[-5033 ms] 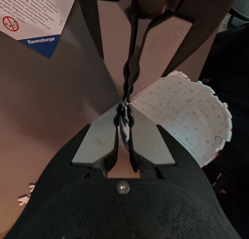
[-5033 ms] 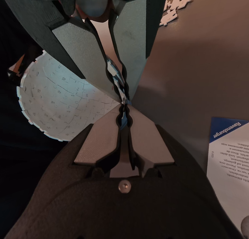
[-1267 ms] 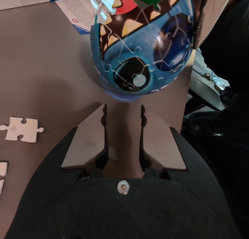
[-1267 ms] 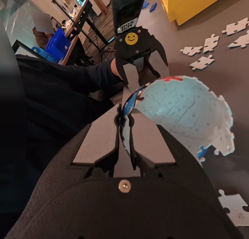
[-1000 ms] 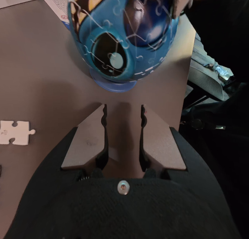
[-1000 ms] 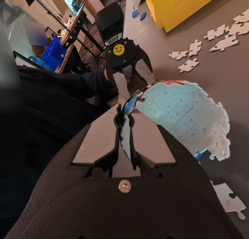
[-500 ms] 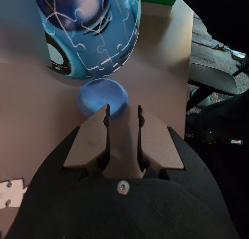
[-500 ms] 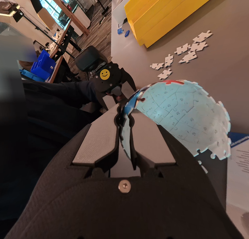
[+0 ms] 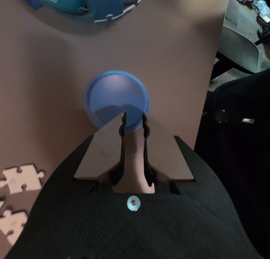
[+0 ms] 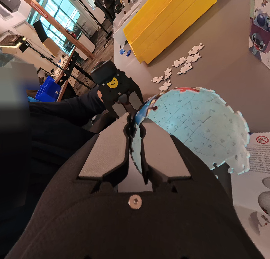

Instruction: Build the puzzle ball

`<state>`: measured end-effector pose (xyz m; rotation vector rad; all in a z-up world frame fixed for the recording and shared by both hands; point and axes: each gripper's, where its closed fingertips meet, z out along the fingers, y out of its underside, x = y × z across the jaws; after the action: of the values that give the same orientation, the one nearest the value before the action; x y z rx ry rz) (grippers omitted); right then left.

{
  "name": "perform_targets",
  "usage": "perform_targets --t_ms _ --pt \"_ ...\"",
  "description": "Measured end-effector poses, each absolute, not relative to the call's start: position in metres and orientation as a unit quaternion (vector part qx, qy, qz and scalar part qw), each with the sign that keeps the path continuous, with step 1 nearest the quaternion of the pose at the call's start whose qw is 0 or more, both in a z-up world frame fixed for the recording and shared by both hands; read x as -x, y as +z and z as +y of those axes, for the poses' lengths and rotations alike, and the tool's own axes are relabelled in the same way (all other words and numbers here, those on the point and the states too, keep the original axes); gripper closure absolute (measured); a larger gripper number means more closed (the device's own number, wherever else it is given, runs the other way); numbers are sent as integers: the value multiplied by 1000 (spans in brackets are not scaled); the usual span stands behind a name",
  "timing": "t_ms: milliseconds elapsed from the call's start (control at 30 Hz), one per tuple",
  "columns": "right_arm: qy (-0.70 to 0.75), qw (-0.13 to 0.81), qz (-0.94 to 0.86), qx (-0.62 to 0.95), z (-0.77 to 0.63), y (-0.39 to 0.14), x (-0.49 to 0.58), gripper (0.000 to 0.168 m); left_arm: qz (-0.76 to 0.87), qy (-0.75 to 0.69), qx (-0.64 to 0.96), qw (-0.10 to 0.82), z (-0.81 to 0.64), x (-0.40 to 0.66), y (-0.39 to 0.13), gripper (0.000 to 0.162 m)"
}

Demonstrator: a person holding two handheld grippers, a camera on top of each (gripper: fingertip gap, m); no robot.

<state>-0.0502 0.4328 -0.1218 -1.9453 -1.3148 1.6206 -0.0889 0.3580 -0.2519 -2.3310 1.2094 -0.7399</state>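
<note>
Grey table [image 9: 43, 91] carries everything; landmark taken as the blue round stand [image 9: 116, 100] lying flat on it. Yellow bin [image 10: 168, 22] sits at the far end of the table, well apart from the stand's area; a printed sheet [image 10: 258, 157] lies on the table just under the ball's rim. Puzzle ball [image 10: 194, 126], a part-built open shell with pale inner face showing and jagged unfinished edge, is lifted clear of the stand; in the left wrist view its blue outer side [image 9: 102, 5] shows beyond the stand, apart from it. Right gripper [image 10: 135, 120]: jaws nearly together, clamped on the ball's wall at its edge, one finger inside, one outside. Left gripper [image 9: 133, 115]: jaws at a narrow gap, holding nothing, tips over the near edge of the stand; contact with it cannot be told. Loose white puzzle pieces [image 9: 21, 179] lie left of the stand, nearer the camera; a further cluster [image 10: 182, 65] lies by the yellow bin.
</note>
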Motion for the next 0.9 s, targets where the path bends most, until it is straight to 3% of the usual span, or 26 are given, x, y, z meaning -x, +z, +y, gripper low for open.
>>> perform_targets --t_ms 100,167,400,533,700,900 --pt "569 146 -447 675 432 -126 58 163 428 -245 847 196 349 113 -252 142" --pt "574 149 -440 674 430 -128 65 163 418 -210 860 207 351 130 -251 131" --pt "577 160 -428 677 425 -138 92 163 379 -180 842 338 377 111 -208 116" --pt "575 170 -412 686 428 -145 106 163 335 -155 845 387 402 106 -209 103" --pt "579 174 -400 689 428 -148 121 163 301 -172 858 380 415 107 -226 89" --pt "571 188 -405 689 427 -148 126 159 292 -182 867 361 423 114 -238 89"
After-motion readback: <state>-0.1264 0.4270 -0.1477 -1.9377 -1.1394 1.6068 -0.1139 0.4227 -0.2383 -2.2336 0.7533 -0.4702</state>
